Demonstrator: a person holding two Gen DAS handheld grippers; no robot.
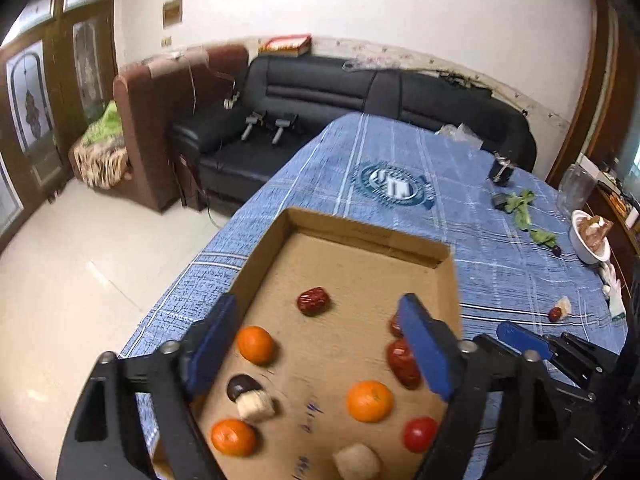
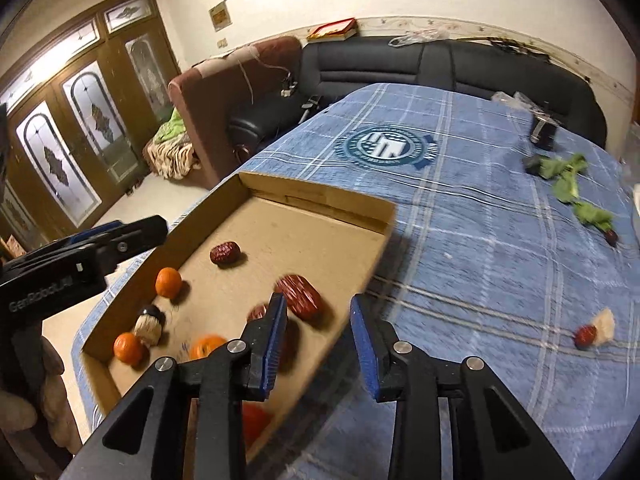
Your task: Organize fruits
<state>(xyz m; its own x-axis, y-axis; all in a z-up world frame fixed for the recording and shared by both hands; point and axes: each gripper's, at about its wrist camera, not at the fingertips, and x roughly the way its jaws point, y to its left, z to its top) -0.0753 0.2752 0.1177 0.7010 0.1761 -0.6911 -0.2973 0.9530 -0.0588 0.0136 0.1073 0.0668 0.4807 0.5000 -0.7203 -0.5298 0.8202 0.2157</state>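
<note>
Both grippers hang over the cardboard tray [image 1: 372,232] with jaws parted and empty: the left gripper [image 1: 320,344] widely, the right gripper [image 2: 320,332] moderately, a red date [image 1: 314,301] at the left gripper's twelve o'clock.

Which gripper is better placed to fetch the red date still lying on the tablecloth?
Probably right. The right gripper is open and empty at the box's right edge, on the side of the loose date. The left gripper hangs over the box.

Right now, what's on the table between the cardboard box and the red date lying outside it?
Only bare blue tablecloth lies between the cardboard box and the red date, seen in the right wrist view.
</note>
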